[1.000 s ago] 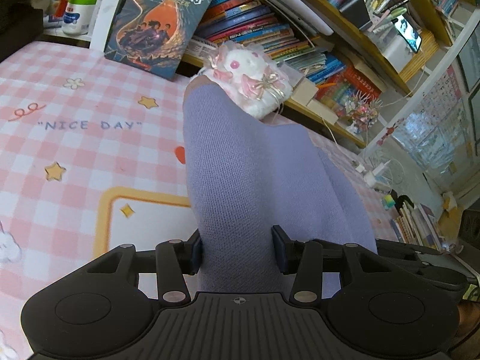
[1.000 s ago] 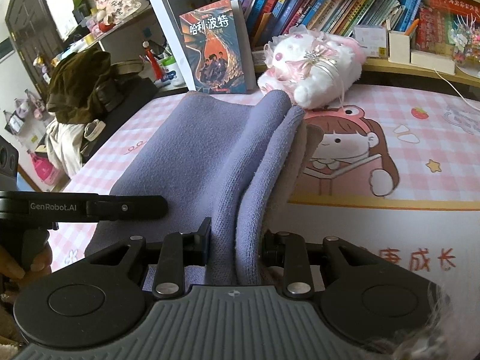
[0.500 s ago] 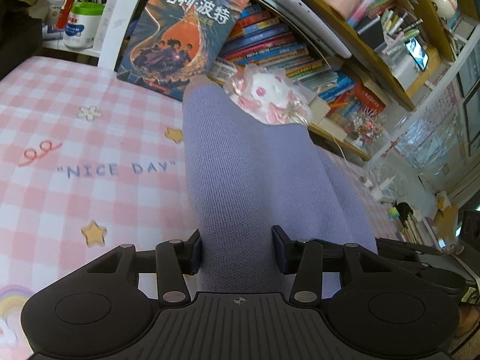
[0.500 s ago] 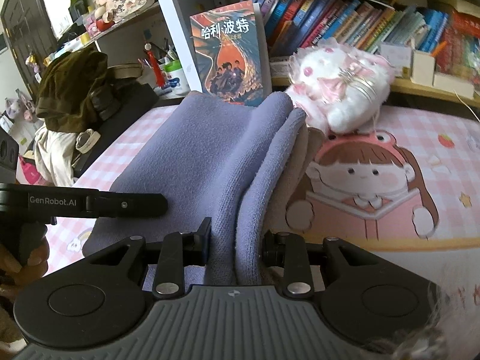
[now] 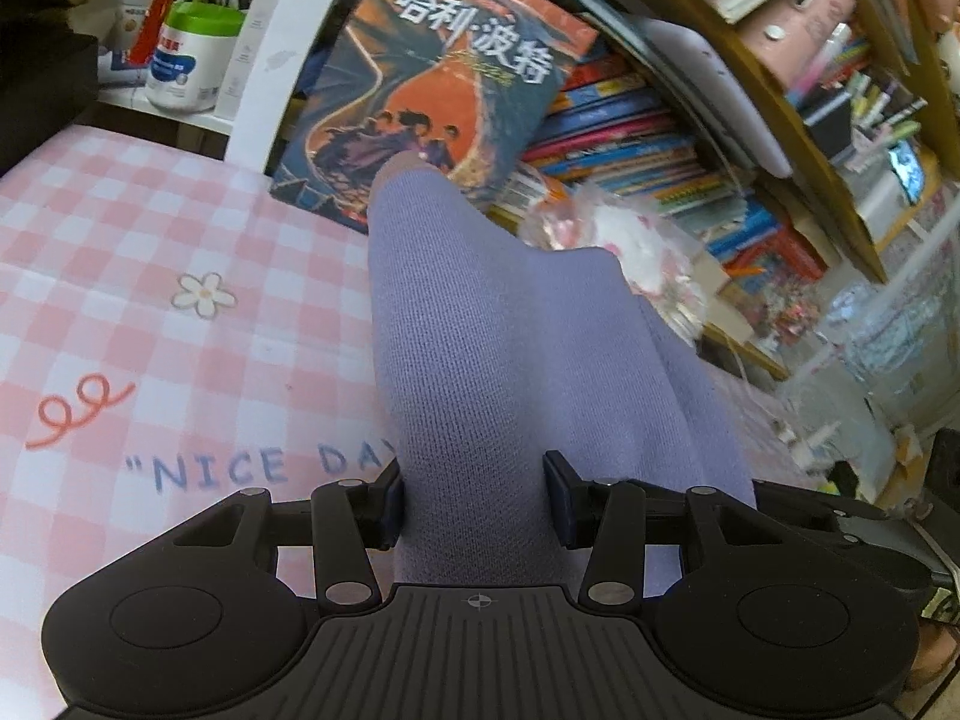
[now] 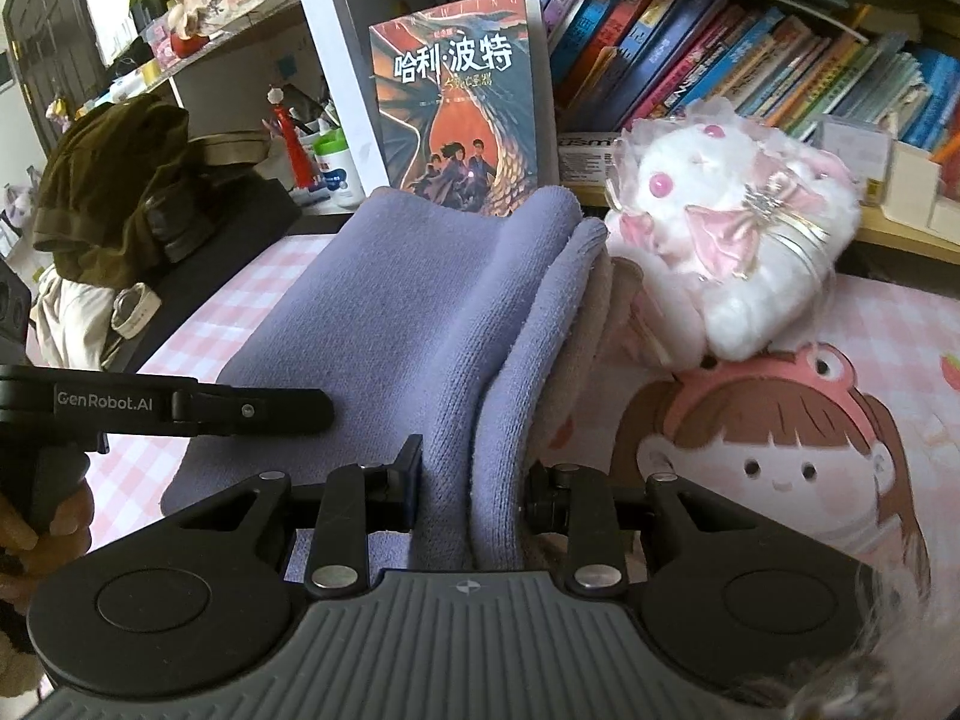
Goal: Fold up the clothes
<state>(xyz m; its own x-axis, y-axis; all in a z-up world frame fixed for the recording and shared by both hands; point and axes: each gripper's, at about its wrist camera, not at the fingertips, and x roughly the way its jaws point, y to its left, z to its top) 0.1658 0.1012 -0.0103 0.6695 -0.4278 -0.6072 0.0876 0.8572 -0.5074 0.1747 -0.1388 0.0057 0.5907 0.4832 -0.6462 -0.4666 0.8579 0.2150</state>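
A lavender knit garment [image 5: 510,372] is stretched between both grippers above a pink checked table mat [image 5: 150,300]. My left gripper [image 5: 474,501] is shut on one bunched edge of it, and the cloth rises away from the jaws toward the shelf. My right gripper [image 6: 471,480] is shut on a doubled fold of the same lavender garment [image 6: 408,312], whose pale inner side shows on the right. The left gripper's arm [image 6: 180,405] reaches in from the left of the right wrist view, held by a person's hand [image 6: 36,534].
A white and pink plush toy [image 6: 732,228] sits at the back of the mat beside the garment. A book with an orange cover [image 6: 462,102] leans on the bookshelf [image 6: 750,60]. Dark olive clothing [image 6: 114,180] is piled at the left. A white jar [image 5: 180,54] stands far left.
Both grippers have carried the garment forward toward the bookshelf; the book and plush toy now look larger and closer. The grip on the cloth is unchanged.
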